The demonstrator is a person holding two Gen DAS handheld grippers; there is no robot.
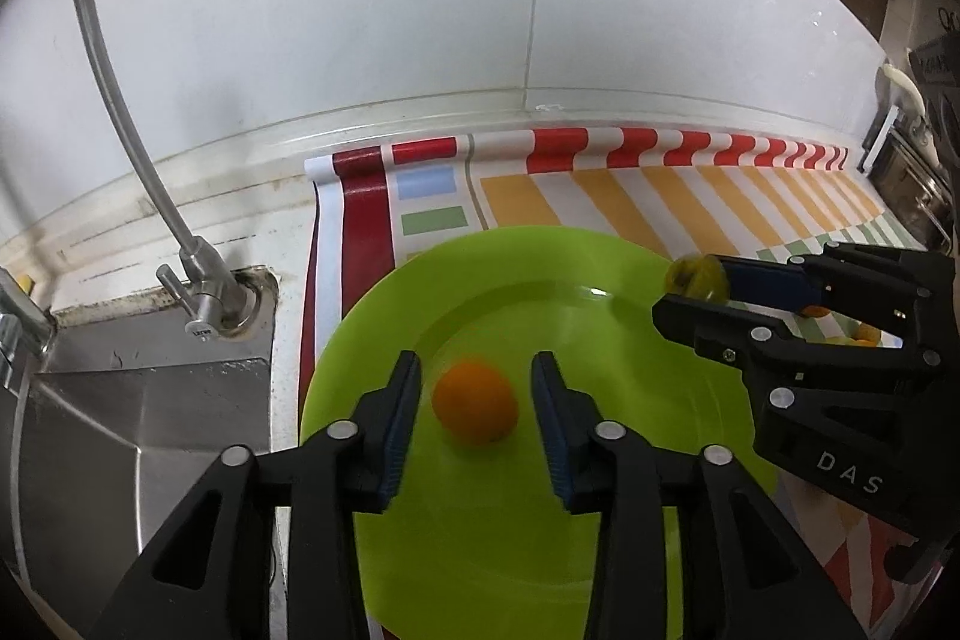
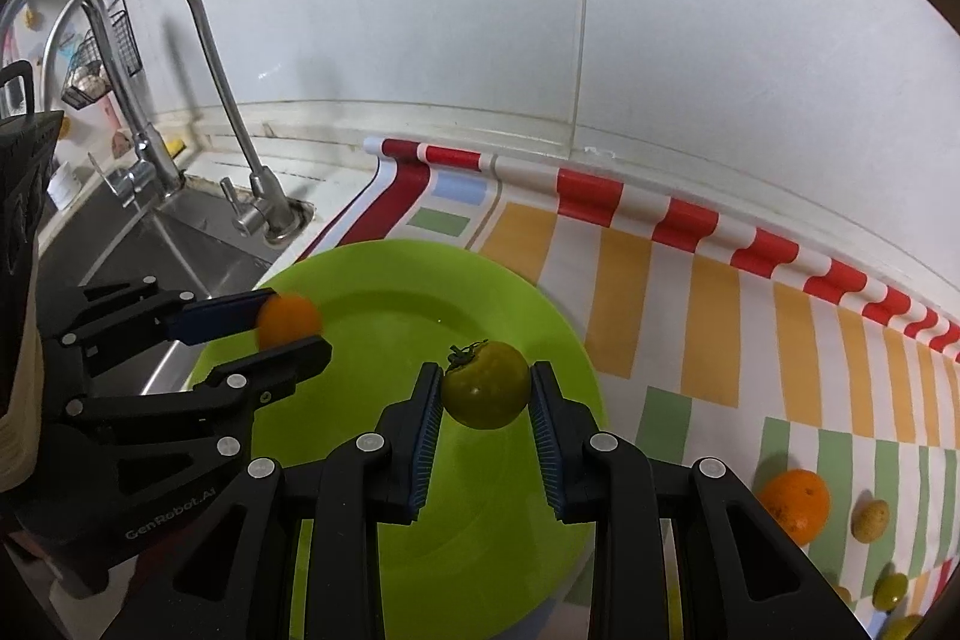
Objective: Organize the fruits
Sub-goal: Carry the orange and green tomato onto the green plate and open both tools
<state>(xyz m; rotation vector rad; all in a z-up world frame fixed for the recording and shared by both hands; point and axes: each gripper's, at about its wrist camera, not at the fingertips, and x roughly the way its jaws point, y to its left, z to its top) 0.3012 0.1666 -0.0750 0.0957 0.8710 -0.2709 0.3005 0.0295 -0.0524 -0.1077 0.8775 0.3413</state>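
Note:
A lime green plate [image 1: 498,550] [image 2: 372,280] lies on the striped cloth. My left gripper [image 1: 475,403] [image 2: 285,325] is open above the plate; a small orange fruit [image 1: 475,402] [image 2: 288,319], blurred, sits between its pads without touching them. My right gripper [image 2: 486,388] [image 1: 696,289] is shut on a yellow-green tomato [image 2: 486,384] [image 1: 696,276] with a dark stem, held over the plate's right part.
A steel sink [image 1: 138,430] with a faucet [image 1: 204,292] lies left of the plate. On the cloth [image 2: 720,316] to the right lie an orange [image 2: 795,505], a small tan fruit [image 2: 870,520] and a small green fruit [image 2: 889,589]. A tiled wall stands behind.

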